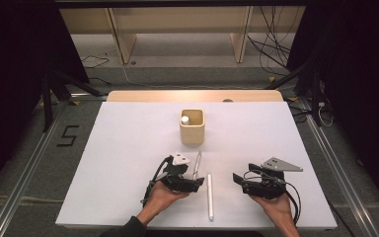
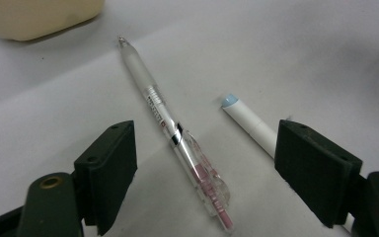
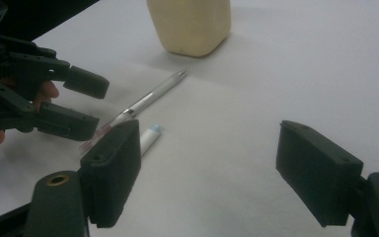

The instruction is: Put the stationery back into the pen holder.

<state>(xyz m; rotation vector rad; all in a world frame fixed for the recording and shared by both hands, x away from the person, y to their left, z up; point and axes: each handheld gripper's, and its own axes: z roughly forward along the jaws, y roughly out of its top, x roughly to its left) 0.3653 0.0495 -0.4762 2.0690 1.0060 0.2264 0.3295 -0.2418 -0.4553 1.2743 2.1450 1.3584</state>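
- Left gripper view: my left gripper has jaws wide, clear pen flat on table btwn them, pads not touching it
- White marker just beside pen, by one jaw
- High view: right gripper open, nothing in it, near marker
- Cream cup further back w/ a white stick inside

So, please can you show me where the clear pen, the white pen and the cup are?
clear pen (image 2: 165, 116): left gripper view, on the middle of its barrel.
white pen (image 1: 209, 195): high view, on the middle of its body.
cup (image 1: 192, 134): high view, on its front wall.
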